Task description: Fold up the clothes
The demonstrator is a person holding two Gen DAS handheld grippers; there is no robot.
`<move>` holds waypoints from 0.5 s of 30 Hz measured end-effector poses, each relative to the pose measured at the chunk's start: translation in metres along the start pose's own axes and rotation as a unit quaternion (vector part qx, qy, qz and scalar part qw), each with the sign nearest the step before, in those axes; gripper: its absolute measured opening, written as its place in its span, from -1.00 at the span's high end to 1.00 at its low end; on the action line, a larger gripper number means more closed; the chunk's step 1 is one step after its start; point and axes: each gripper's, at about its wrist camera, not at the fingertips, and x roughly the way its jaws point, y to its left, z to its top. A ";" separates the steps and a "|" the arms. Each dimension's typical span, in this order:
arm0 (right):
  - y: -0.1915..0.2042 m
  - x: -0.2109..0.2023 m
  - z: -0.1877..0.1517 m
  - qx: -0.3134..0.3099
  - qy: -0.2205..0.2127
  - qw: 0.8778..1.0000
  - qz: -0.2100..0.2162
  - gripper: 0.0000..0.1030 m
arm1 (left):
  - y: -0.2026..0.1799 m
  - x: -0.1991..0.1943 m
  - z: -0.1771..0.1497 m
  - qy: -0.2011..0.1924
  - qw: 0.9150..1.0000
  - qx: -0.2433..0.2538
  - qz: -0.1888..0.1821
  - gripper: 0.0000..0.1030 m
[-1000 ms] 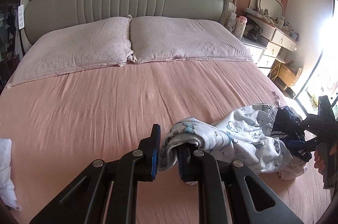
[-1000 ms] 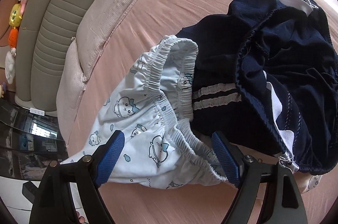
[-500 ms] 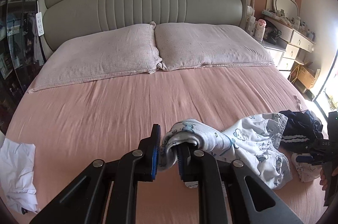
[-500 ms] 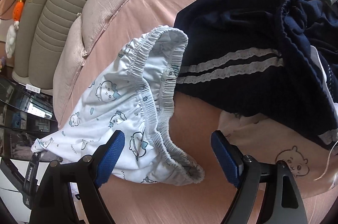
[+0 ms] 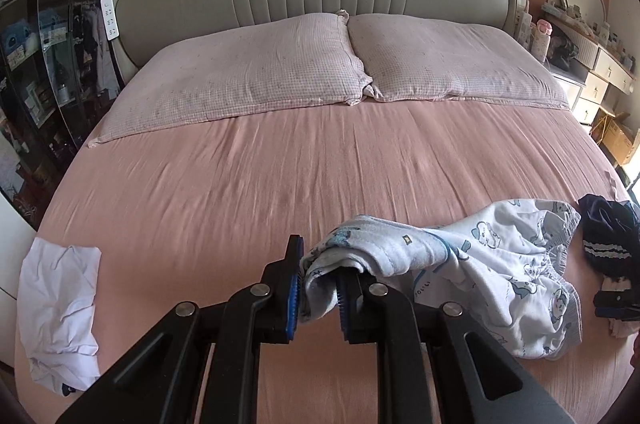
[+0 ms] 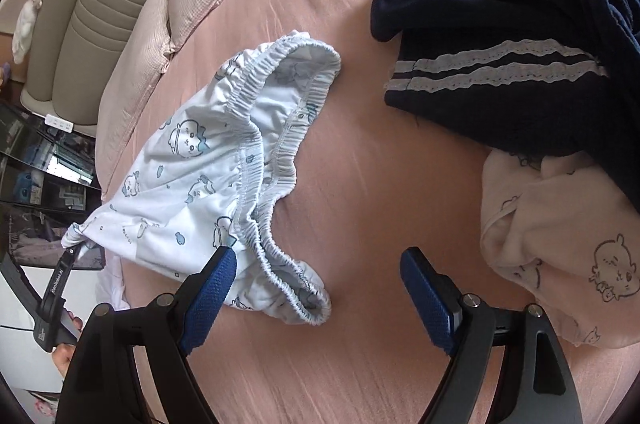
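Since a moment ago, the left tool [image 5: 318, 290], clamped on one end of the printed shorts [image 6: 208, 184], has pulled them away from the dark clothes [image 6: 520, 36] across the bed [image 5: 280, 184]. The right tool [image 6: 318, 294] hangs open above their waistband, ready to grab.

Pale blue cartoon-print shorts [image 6: 208, 192] lay rumpled, one leg end pinched in the left claw [image 5: 318, 294], elastic waistband between the right claw's [image 6: 316, 298] fingers.
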 end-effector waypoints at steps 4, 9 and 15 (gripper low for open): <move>0.015 0.016 -0.004 -0.019 0.005 1.000 0.017 -0.63 | 0.007 0.006 -0.008 0.021 0.999 -0.011 -0.021 0.73; 0.030 0.033 -0.010 -0.037 0.019 0.999 0.015 0.06 | 0.017 0.016 -0.013 0.049 0.998 -0.021 -0.037 0.72; 0.045 0.040 -0.022 -0.049 0.046 0.997 0.032 0.65 | 0.027 0.015 -0.020 0.046 0.995 -0.033 -0.077 0.43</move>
